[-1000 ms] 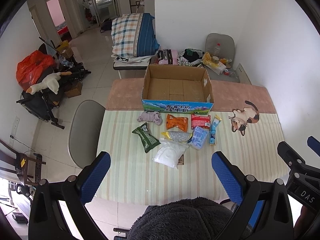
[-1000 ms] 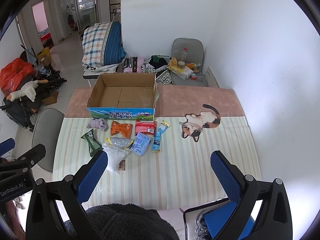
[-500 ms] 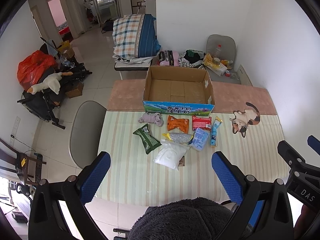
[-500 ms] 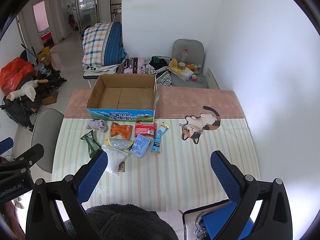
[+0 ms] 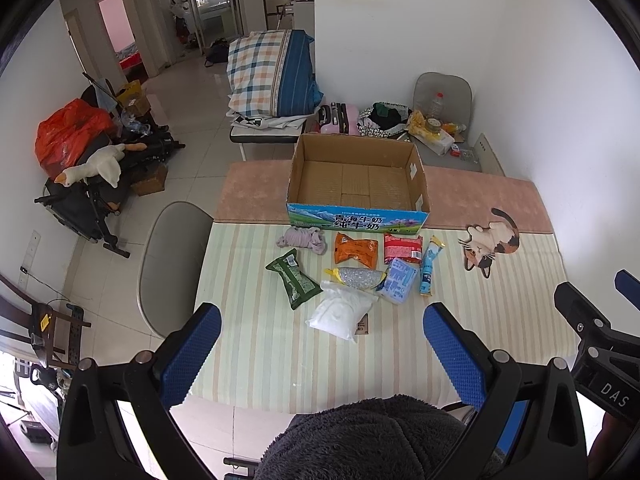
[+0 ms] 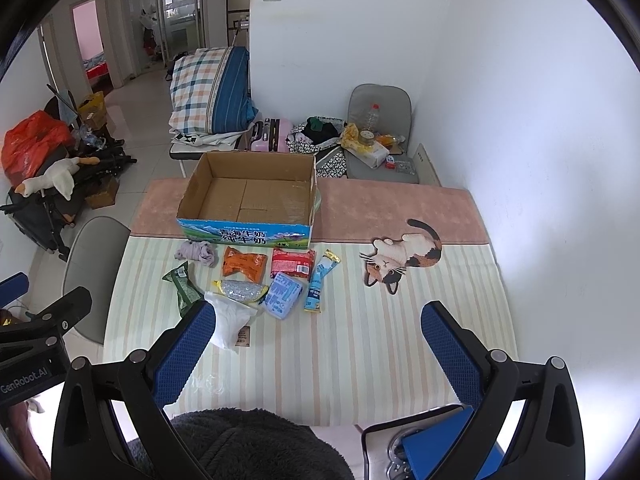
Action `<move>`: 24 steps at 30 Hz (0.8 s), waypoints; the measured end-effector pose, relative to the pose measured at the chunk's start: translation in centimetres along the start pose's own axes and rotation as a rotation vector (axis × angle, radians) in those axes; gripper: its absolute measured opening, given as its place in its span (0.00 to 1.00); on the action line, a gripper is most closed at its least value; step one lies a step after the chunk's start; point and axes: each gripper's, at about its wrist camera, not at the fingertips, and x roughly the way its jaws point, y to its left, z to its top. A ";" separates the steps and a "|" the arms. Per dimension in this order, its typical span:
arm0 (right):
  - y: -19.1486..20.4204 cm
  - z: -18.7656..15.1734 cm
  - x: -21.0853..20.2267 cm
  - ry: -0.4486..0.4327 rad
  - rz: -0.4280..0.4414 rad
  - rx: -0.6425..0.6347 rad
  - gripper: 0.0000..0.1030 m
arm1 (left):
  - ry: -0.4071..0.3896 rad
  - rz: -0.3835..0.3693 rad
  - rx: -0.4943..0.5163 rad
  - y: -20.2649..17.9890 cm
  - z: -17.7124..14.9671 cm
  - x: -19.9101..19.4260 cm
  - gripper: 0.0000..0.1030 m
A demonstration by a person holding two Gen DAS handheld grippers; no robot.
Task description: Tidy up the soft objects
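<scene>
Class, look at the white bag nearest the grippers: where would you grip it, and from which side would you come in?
Probably from above, at the puffy middle of the white bag. It lies flat and slack on the table, so the sides offer no edge. Its far end touches the silver pouch; the near half is free, so close the gripper there.

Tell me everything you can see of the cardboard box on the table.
The cardboard box is open at the top, brown inside, and nothing lies in it. Its front wall bears a blue and green print with Chinese characters. It stands upright at the far side of the table, over the seam between the pink and the striped cloth. The packets lie just before it; whether any touches it is unclear.
</scene>
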 end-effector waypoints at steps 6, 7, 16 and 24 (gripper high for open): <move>0.0 0.0 -0.1 -0.004 -0.001 -0.002 1.00 | 0.003 -0.005 0.000 -0.1 0.1 0.0 1.00; 0.0 0.0 -0.2 -0.005 -0.002 -0.002 1.00 | 0.002 -0.005 -0.001 -0.1 0.1 0.0 1.00; 0.1 0.1 -0.2 -0.002 0.000 0.000 1.00 | 0.002 -0.022 0.000 -0.3 0.2 0.2 1.00; -0.7 0.8 3.4 0.048 0.046 0.049 1.00 | 0.046 -0.011 -0.006 0.9 3.0 5.9 1.00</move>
